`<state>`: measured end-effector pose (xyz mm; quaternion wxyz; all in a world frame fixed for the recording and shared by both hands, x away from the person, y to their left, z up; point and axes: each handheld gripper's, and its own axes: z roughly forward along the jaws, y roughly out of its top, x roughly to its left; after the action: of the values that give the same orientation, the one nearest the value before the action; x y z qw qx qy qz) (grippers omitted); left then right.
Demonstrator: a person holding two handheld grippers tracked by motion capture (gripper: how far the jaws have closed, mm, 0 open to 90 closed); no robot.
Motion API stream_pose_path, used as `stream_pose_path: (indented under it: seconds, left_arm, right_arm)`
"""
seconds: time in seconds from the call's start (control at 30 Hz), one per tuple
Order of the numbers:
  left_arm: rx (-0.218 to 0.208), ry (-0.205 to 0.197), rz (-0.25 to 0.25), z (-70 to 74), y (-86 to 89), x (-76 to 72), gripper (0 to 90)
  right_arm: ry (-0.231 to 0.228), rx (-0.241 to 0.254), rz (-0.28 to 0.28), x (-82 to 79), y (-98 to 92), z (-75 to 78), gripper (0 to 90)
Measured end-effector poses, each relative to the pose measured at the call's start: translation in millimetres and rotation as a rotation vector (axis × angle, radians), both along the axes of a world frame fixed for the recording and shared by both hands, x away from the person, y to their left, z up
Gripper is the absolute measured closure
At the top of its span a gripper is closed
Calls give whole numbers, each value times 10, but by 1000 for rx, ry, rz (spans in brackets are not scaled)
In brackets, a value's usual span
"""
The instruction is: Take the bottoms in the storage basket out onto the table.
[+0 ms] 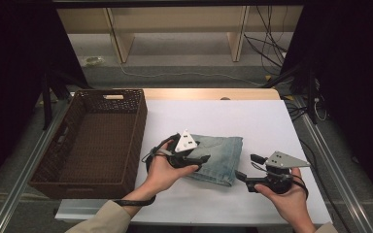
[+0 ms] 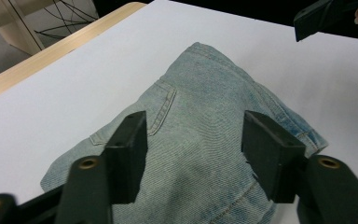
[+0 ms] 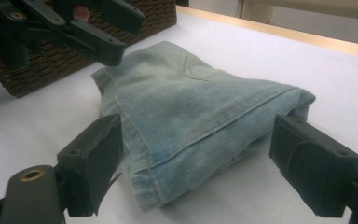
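Observation:
A folded pair of light-blue jeans point(image 1: 221, 156) lies on the white table top point(image 1: 252, 121), right of the middle. My left gripper point(image 1: 201, 162) is open at the jeans' left edge, its jaws hovering over the denim point(image 2: 200, 112). In the left gripper view the gripper point(image 2: 193, 140) has cloth below the gap and nothing pinched. My right gripper point(image 1: 248, 167) is open just off the jeans' right front corner. In the right gripper view its jaws point(image 3: 196, 140) straddle the folded edge of the jeans point(image 3: 191, 102) without closing on it.
An empty brown wicker basket point(image 1: 135, 145) stands at the table's left, close to the jeans; its wall point(image 3: 42, 65) also appears behind the left gripper point(image 3: 98, 32). A wooden strip point(image 1: 209, 93) runs along the far edge. Cables lie on the floor beyond.

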<state>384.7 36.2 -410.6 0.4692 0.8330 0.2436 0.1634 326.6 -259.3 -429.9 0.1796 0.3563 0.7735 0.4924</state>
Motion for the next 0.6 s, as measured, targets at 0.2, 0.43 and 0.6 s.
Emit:
stream_pose_path:
  seconds: [0.2, 0.43, 0.6]
  left_arm:
    - [-9, 44, 15, 110, 106, -3, 276]
    - [4, 12, 20, 294, 243, -50, 107]
    - [-5, 9, 25, 348, 355, -73, 4]
  right_arm:
    - [3, -3, 1, 0, -2, 0, 184]
    - [7, 2, -2, 5, -6, -4, 182]
    - [5, 0, -7, 8, -14, -4, 181]
